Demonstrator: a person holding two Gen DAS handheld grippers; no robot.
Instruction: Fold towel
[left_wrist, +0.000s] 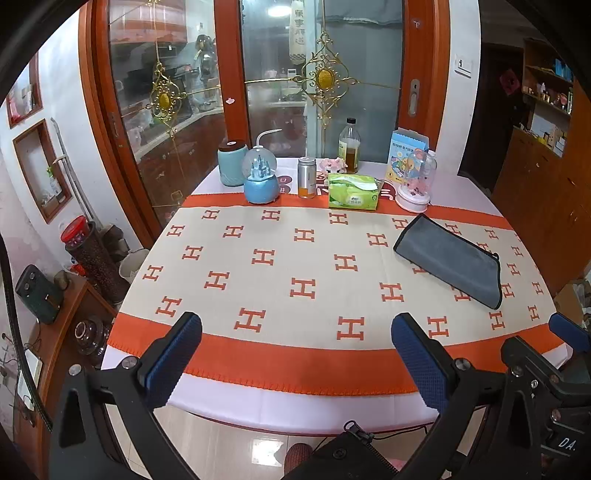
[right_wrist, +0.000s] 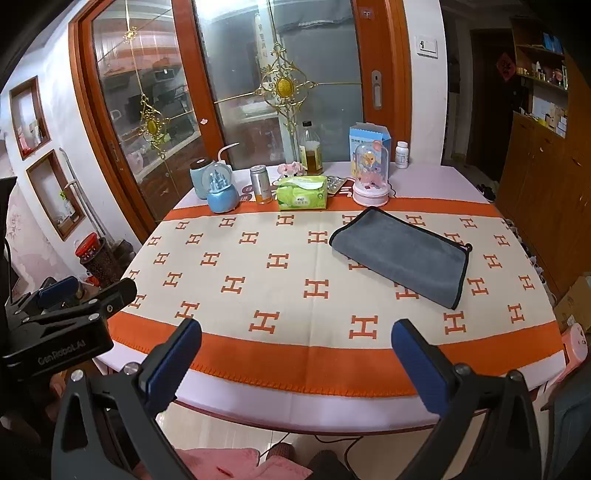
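Observation:
A grey towel (left_wrist: 452, 260) with a dark hem lies folded into a long flat rectangle on the right half of the table, also in the right wrist view (right_wrist: 402, 253). My left gripper (left_wrist: 295, 325) is open and empty, held back over the table's near edge, left of the towel. My right gripper (right_wrist: 297, 330) is open and empty, also back at the near edge, well short of the towel. The right gripper's body shows at the right edge of the left wrist view (left_wrist: 546, 373); the left gripper's body shows at the left of the right wrist view (right_wrist: 66, 325).
The table carries an orange and cream H-patterned cloth (right_wrist: 280, 266). Along its far edge stand a blue snow globe (right_wrist: 221, 192), a metal can (right_wrist: 260, 184), a green tissue pack (right_wrist: 303, 197), an oil bottle (right_wrist: 310, 149), a pink glass dome (right_wrist: 370, 177) and a blue box (right_wrist: 367, 136). Glass doors stand behind.

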